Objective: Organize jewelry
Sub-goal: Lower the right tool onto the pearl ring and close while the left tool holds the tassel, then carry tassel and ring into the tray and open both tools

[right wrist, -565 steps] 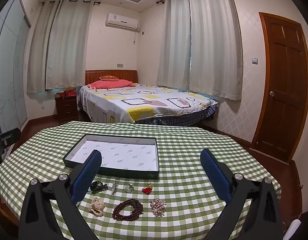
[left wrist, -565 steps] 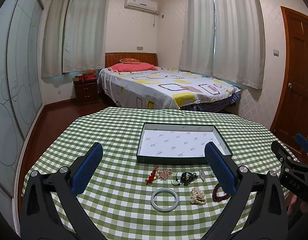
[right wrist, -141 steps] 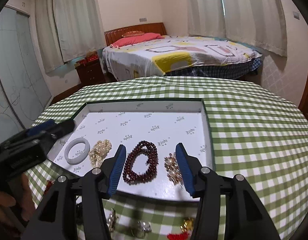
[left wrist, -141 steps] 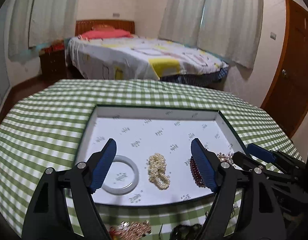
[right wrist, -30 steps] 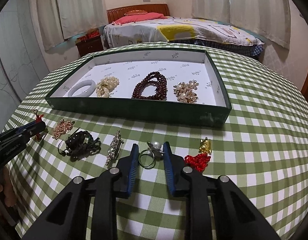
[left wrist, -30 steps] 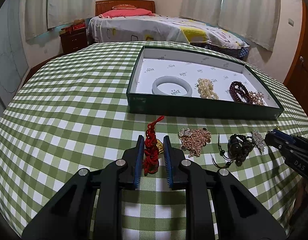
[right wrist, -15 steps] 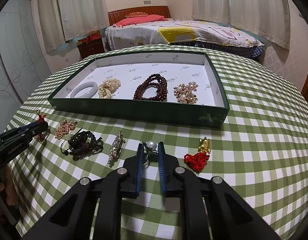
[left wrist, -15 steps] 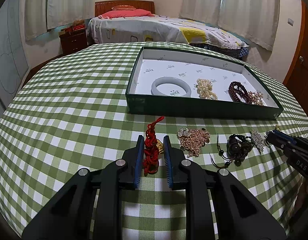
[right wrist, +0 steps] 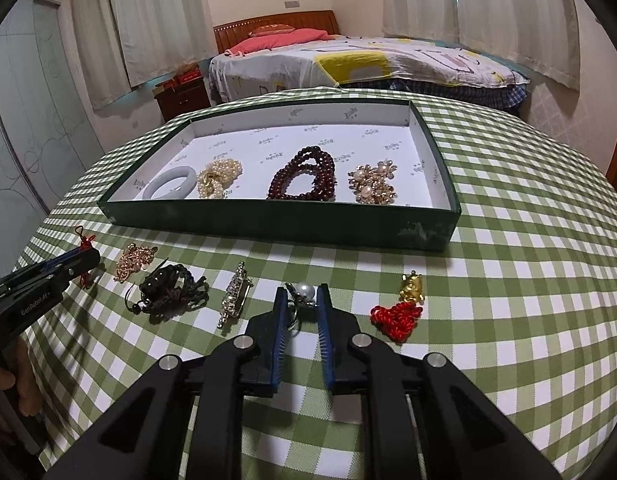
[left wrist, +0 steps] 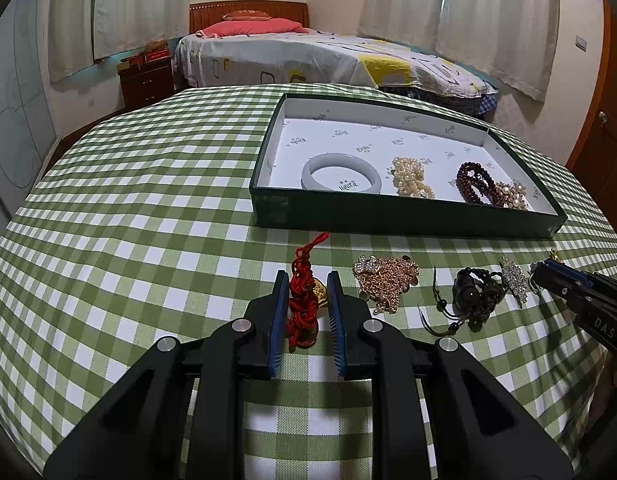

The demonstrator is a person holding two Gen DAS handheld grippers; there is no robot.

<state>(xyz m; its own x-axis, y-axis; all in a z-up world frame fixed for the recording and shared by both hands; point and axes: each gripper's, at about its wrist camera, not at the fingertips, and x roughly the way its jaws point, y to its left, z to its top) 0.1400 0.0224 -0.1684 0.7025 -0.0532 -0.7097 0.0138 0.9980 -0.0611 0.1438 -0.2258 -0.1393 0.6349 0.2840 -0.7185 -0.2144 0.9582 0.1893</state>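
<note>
A dark green tray with a white floor holds a white bangle, pearls, dark red beads and a gold pearl brooch. My left gripper is shut on a red knotted charm with a gold piece on the checked cloth. My right gripper is shut on a pearl ring in front of the tray.
On the cloth lie a gold chain, a black cord bracelet, a crystal brooch and a second red charm with gold figure. The round table's edge curves close on both sides. A bed stands beyond.
Both grippers have stayed shut on their pieces. The views have shifted slightly, as if both grippers rose a little; the rest of the jewelry has not moved.
</note>
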